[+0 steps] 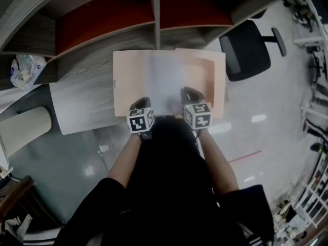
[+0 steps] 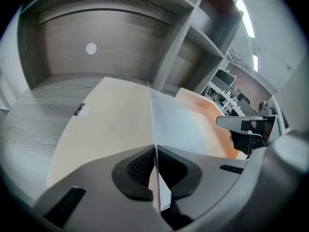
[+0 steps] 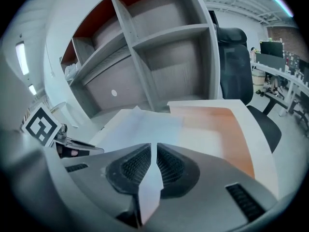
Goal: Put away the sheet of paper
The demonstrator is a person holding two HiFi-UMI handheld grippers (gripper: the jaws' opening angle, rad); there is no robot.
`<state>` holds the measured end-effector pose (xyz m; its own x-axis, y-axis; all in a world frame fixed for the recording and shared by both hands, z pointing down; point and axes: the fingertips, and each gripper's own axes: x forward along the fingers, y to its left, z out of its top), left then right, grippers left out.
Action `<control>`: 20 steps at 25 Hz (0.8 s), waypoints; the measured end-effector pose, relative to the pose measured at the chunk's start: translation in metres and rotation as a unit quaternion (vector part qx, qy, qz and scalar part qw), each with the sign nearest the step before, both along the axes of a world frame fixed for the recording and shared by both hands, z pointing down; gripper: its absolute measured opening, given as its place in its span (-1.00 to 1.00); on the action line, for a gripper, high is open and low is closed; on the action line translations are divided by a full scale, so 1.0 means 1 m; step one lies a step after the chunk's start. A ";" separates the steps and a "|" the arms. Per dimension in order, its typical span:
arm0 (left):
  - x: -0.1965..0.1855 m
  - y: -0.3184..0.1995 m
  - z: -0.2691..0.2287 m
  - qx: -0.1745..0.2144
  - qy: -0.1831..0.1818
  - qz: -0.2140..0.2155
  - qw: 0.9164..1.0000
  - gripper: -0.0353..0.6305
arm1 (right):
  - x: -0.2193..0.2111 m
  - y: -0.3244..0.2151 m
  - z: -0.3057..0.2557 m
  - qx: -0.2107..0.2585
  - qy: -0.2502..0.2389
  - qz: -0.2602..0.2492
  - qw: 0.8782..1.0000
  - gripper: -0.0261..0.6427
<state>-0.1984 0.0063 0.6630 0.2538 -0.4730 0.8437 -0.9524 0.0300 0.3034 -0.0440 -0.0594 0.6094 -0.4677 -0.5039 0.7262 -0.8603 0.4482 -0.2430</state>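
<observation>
White sheet of paper (image 1: 165,81) sits in the middle of the head view, spread over an open peach-coloured folder (image 1: 128,81) that lies on a grey wood-grain desk (image 1: 82,101). The sheet's near edge is held at two places. The left gripper (image 1: 142,102) pinches it toward the lower left of the sheet, and the left gripper view shows the jaws (image 2: 155,149) closed tight with the thin edge of the paper (image 2: 178,124) between the ribbed pads. The right gripper (image 1: 188,93) grips the same edge just beside it to the right; in the right gripper view its jaws (image 3: 154,146) stand narrow with the pads pressed on a corner of the paper (image 3: 145,124) that pokes back between them. Beyond the sheet, the folder (image 3: 222,124) shows an orange inner face at centre right. A grey shelf unit (image 1: 154,14) with red back panels fills the top of the head view, right behind the folder. A black office chair (image 1: 246,50) stands at the upper right, off the desk.
</observation>
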 end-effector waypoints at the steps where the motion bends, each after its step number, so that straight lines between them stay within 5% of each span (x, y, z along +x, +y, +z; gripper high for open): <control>1: -0.001 0.000 0.000 -0.001 0.003 0.000 1.000 -0.76 | 0.002 0.002 -0.002 0.002 0.000 0.006 1.000 -0.78; 20: 0.006 -0.005 -0.010 -0.006 -0.007 -0.048 0.999 -0.76 | 0.004 0.015 -0.011 -0.009 -0.042 -0.047 0.998 -0.83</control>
